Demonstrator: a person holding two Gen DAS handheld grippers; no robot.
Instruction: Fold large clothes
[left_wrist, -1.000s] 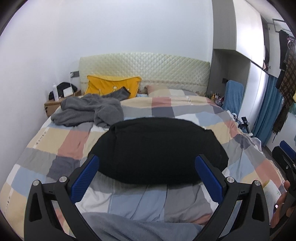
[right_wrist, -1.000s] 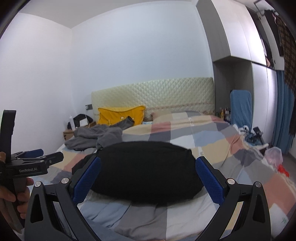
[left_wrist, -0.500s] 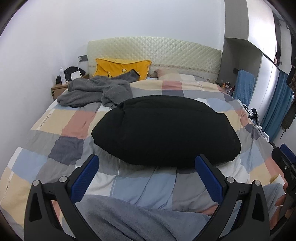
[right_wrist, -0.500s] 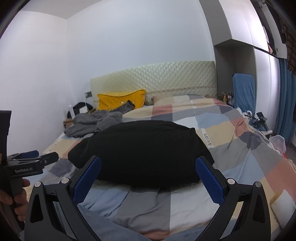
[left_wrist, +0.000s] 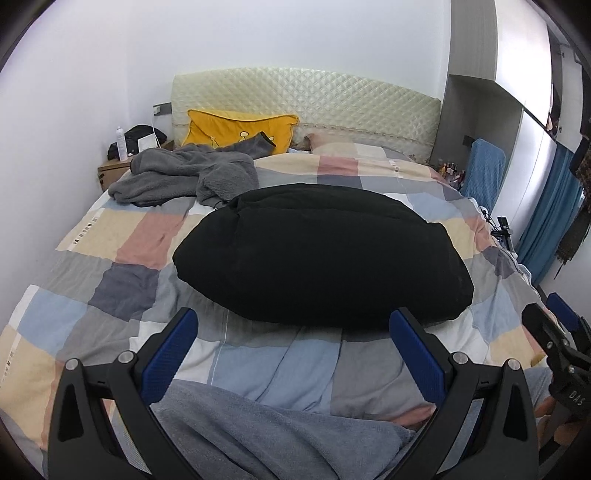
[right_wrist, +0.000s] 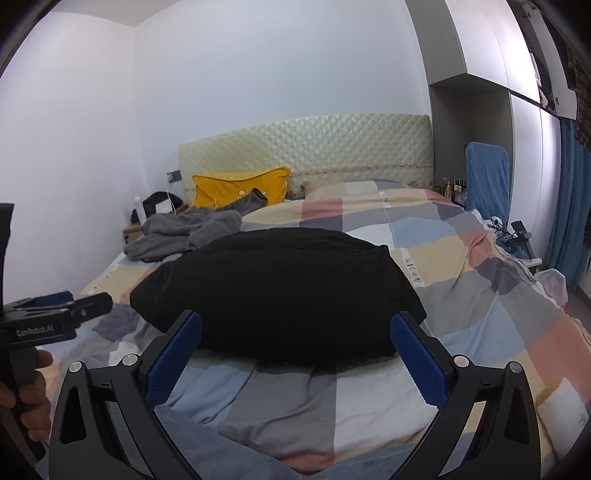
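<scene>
A black garment (left_wrist: 321, 254) lies folded into a thick rounded bundle in the middle of the checkered bedspread (left_wrist: 122, 280); it also shows in the right wrist view (right_wrist: 280, 291). My left gripper (left_wrist: 293, 345) is open and empty, hovering just short of the bundle's near edge. My right gripper (right_wrist: 295, 349) is open and empty, likewise just in front of the bundle. A crumpled grey fleece garment (left_wrist: 184, 177) lies at the far left of the bed.
A yellow pillow (left_wrist: 240, 127) leans on the quilted headboard (left_wrist: 306, 96). A nightstand (left_wrist: 112, 171) stands at the far left. A blue chair (left_wrist: 484, 166), wardrobe and blue curtain (left_wrist: 550, 218) are on the right. Grey-trousered legs (left_wrist: 266, 435) are below the grippers.
Both grippers have tilted downward and moved closer over the bed; the black bundle now sits lower and larger in view. Both stay open.
</scene>
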